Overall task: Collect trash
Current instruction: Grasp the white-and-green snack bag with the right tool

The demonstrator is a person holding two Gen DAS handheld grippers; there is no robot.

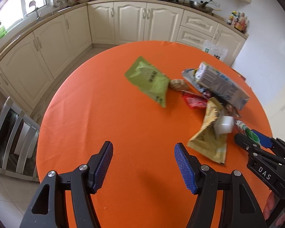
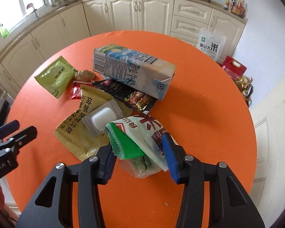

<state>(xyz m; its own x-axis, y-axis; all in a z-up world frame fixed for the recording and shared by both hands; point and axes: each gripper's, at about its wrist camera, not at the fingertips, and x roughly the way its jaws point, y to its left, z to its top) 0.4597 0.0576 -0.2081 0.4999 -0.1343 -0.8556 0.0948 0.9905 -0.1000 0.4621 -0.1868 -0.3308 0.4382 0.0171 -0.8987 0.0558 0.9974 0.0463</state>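
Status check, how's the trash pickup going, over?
Left tool open over bare orange table. Right tool closed on white-green wrapper. Milk carton and other wrappers not yet collected.

Milk carton [image 2: 132, 70] hides part of the dark wrapper [image 2: 131, 96]; yellow packet [image 1: 209, 138] motion-blurred, print unreadable.

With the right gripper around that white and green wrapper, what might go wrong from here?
1. The right gripper pinches only the near end of the crumpled wrapper; thin plastic may slip out on lifting.
2. The wrapper overlaps the yellow packet and sits against the blister pack, so lifting may drag them along.
3. The left gripper is open over bare tablecloth, too far to catch a drop.
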